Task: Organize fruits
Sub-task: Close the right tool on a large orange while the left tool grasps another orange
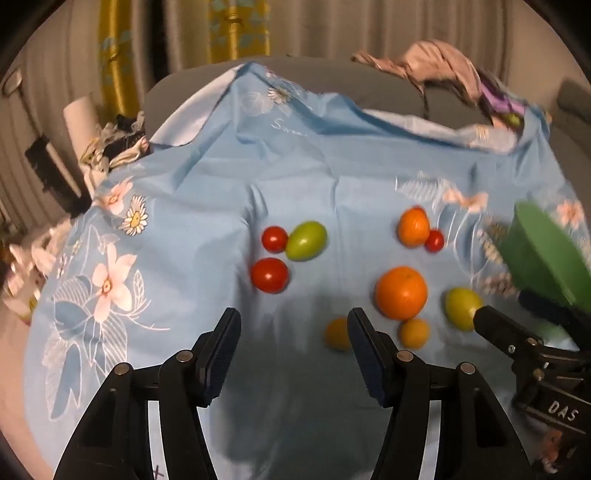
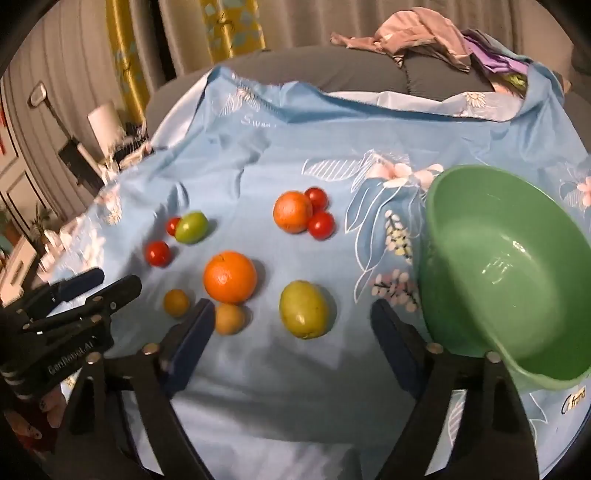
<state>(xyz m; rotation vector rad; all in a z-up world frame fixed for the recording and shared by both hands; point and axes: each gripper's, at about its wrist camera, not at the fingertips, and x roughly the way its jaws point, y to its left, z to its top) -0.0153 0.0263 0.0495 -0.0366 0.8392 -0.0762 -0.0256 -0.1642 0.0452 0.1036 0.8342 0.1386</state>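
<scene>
Several fruits lie on a light blue flowered cloth (image 1: 207,192). In the left wrist view: two red tomatoes (image 1: 270,275), a green fruit (image 1: 306,240), a large orange (image 1: 401,292), a smaller orange (image 1: 413,226), two small yellow fruits (image 1: 414,333) and a yellow-green fruit (image 1: 461,307). My left gripper (image 1: 293,328) is open and empty above the cloth. My right gripper (image 2: 291,317) is open, with the yellow-green fruit (image 2: 303,309) between its fingers. A green bowl (image 2: 517,343) stands right of it, and the large orange (image 2: 229,276) lies ahead to the left.
A grey sofa back (image 2: 332,70) with crumpled clothes (image 2: 417,33) runs behind the cloth. Clutter and a white roll (image 1: 79,114) stand at the left. Curtains hang behind. The left gripper shows at the left edge of the right wrist view (image 2: 74,295).
</scene>
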